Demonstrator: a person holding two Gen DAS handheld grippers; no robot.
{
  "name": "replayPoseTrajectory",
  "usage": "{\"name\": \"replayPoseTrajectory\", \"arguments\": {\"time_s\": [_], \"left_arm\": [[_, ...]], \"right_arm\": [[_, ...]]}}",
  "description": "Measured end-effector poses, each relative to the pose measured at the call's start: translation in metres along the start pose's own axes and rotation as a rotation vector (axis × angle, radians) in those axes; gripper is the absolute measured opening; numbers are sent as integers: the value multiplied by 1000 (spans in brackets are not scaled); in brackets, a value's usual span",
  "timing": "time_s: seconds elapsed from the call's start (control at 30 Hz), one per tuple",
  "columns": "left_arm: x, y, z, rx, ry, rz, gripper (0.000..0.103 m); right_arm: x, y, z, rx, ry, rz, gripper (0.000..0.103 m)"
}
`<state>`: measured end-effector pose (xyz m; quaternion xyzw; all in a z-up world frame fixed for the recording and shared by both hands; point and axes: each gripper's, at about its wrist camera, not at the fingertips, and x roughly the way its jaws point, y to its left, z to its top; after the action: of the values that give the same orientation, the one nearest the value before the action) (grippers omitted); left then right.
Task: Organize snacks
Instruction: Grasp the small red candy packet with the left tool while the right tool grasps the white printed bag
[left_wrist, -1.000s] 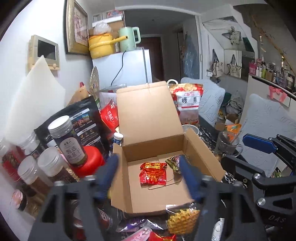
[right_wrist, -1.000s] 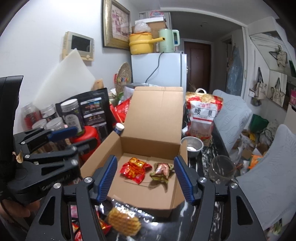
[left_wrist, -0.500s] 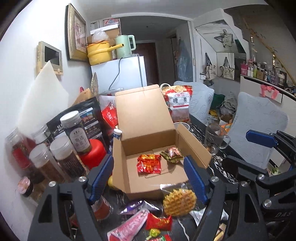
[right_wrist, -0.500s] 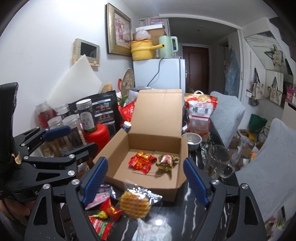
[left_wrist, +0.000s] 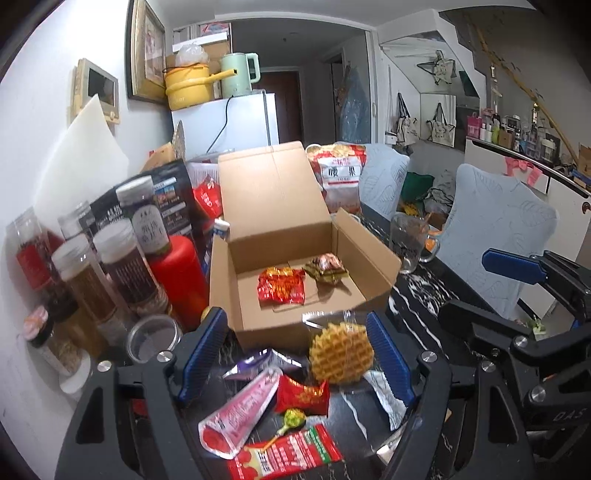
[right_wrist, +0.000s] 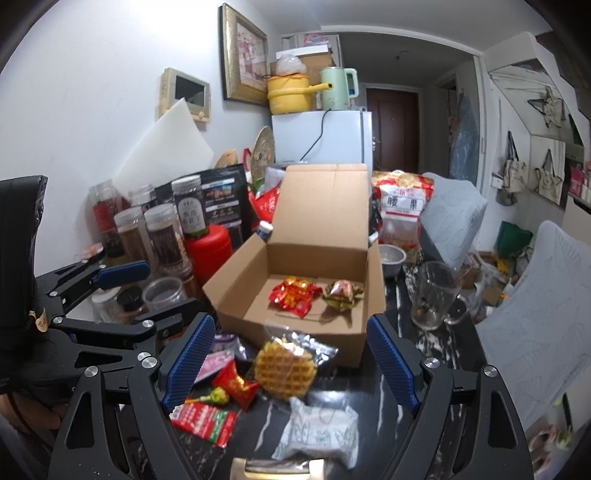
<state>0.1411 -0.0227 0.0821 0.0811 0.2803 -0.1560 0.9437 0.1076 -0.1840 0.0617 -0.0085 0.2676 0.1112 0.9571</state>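
Left wrist view: the left gripper (left_wrist: 295, 354) has its jaws spread wide with nothing between the pads. The wrapped waffle (left_wrist: 341, 350) lies on the dark marble table (left_wrist: 417, 295) just inside the right-hand finger, right against the near wall of the open cardboard box (left_wrist: 258, 336). Nearer the camera sit a pink sachet (left_wrist: 240, 415), a red candy (left_wrist: 303, 395), a lollipop (left_wrist: 293, 419) and a red-and-green packet (left_wrist: 291, 456). The box already holds a red snack pack (left_wrist: 281, 285) and a brownish one (left_wrist: 325, 268).

If the waffle's next, I'd shift a bit right so it's centred between the fingers, then grab across the wrapper, not the crinkly foil edge.

Right wrist view: the right gripper (right_wrist: 290, 360) is spread wide too, empty. The waffle (right_wrist: 286, 371) sits almost dead centre between its fingers, so honestly this hand looks better lined up. A white pouch (right_wrist: 319, 430) lies nearer, the candy (right_wrist: 234, 384) to the left. The left gripper (right_wrist: 147, 291) pokes in from the left, near the jars (right_wrist: 162, 236).

Lift clear of the box's front wall before going forward, or you'll shove the box. Drop it in the bare left part of the floor.
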Motion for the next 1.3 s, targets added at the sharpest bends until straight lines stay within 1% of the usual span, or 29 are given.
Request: {"name": "replayPoseTrajectory", "arguments": {"time_s": [0.13, 0.23, 0.3, 0.43, 0.57, 0.67, 0.9, 0.93, 0.97, 1.0, 1.03, 1.13, 1.17, 1.3], "left_arm": [[2, 2, -12, -11, 21, -8, 78], [9, 2, -23, -5, 49, -12, 78], [14, 2, -31, -3, 66, -20, 78], [22, 1, -45, 12, 86, -1, 78], [35, 3, -57, -10, 135, -36, 78], [42, 7, -63, -27, 154, -53, 78], [64, 9, -84, -51, 209, -88, 78], [69, 8, -88, -55, 220, -97, 78], [73, 8, -90, -58, 229, -103, 78], [77, 8, -93, -60, 238, -108, 78], [80, 7, -95, -62, 244, -111, 78], [90, 7, -100, -70, 258, -116, 78], [94, 8, -101, -73, 264, -115, 78], [107, 10, -102, -75, 280, -112, 78]], "right_arm": [[3, 1, -12, 4, 20, 3, 85], [7, 3, -23, -14, 32, -23, 85], [13, 4, -32, -22, 56, -29, 85], [22, 2, -47, -7, 98, -22, 85], [33, -5, -65, 37, 145, -14, 85], [42, -8, -75, 59, 176, -11, 85], [62, -14, -98, 83, 241, -53, 85], [65, -15, -100, 84, 249, -58, 87], [68, -15, -102, 84, 258, -64, 92], [71, -16, -105, 82, 270, -76, 94], [73, -17, -105, 79, 267, -82, 98], [79, -20, -108, 71, 268, -102, 101], [81, -21, -109, 70, 271, -108, 103], [90, -27, -109, 66, 291, -121, 103]]}}
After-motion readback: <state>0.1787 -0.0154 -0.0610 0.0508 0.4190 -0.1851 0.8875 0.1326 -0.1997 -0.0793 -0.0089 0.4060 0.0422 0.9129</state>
